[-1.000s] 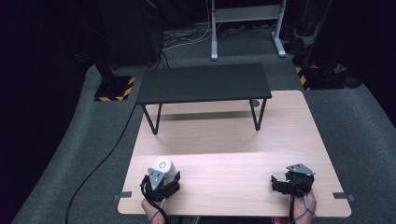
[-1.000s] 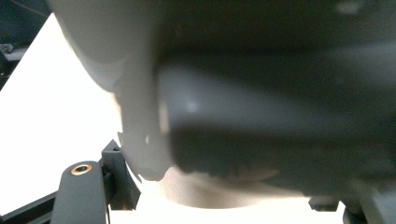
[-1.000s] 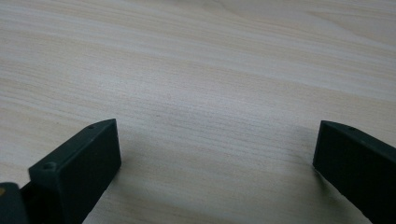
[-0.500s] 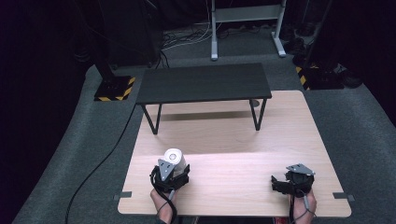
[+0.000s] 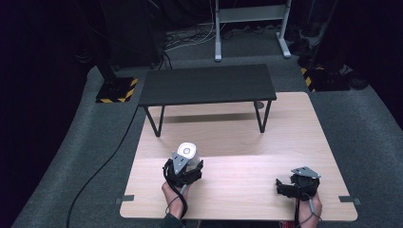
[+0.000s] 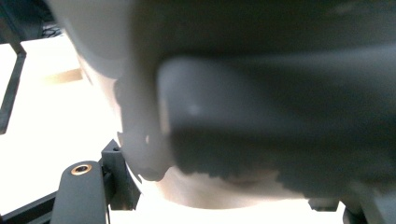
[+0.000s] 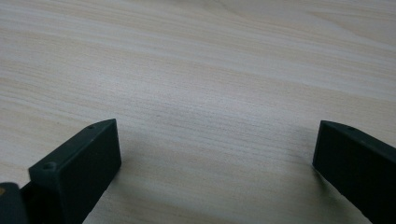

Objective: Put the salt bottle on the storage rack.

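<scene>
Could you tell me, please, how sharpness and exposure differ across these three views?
High view: the table is evenly lit and sharp, the surroundings fall into darkness. Left gripper view: the white cup sits so near the lens that it is a soft blur, and the tabletop behind is blown out white. Right gripper view: wood grain crisp, the right tongs cast soft shadows.

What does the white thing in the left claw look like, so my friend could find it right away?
Start at the light wooden table with the low black bench standing on its far half. On the near left side, the left claw holds a white, rounded cup-like object with a grey spot on top. It is the only white thing on the table; the right claw is open and holds nothing.
</scene>
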`<state>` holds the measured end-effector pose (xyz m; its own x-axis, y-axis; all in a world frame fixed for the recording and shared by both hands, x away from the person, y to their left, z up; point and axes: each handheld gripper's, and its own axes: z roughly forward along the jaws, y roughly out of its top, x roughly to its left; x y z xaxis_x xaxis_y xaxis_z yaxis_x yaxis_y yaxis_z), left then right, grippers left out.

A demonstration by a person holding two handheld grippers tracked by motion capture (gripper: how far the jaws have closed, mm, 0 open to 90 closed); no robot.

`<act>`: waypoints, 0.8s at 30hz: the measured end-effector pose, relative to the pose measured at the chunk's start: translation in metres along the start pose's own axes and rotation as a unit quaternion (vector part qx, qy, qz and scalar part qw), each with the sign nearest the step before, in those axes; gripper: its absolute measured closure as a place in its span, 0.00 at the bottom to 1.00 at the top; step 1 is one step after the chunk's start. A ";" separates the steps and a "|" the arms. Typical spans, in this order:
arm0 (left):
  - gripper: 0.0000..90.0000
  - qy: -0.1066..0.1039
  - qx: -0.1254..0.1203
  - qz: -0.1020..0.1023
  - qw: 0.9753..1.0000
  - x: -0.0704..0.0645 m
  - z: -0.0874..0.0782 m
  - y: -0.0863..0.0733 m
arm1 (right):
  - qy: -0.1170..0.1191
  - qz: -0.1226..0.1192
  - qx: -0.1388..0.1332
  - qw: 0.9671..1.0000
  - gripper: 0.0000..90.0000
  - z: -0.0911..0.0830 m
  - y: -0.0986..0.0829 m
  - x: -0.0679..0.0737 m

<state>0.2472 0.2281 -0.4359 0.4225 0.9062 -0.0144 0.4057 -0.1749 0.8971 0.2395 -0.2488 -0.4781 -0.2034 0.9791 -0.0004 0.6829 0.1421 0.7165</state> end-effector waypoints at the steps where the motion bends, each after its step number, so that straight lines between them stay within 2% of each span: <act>1: 0.33 -0.002 -0.001 0.000 1.000 0.000 0.001 0.001 | 0.000 0.000 0.000 1.000 0.00 0.000 0.000 0.000; 6: 0.33 -0.012 -0.004 0.011 1.000 -0.004 0.007 0.011 | 0.000 0.000 0.000 1.000 0.00 0.000 0.000 0.000; 17: 0.33 -0.029 -0.012 0.019 0.999 -0.009 0.017 0.031 | 0.001 0.000 0.000 1.000 0.00 0.000 0.000 0.000; 24: 0.33 -0.037 -0.016 0.016 0.999 -0.010 0.022 0.039 | 0.001 -0.001 0.000 1.000 0.00 0.000 0.000 0.000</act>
<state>0.2768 0.2037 -0.4101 0.4943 0.8691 -0.0176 0.3652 -0.1893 0.9115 0.2396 -0.2492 -0.4782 -0.2073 0.9783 -0.0003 0.6823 0.1448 0.7166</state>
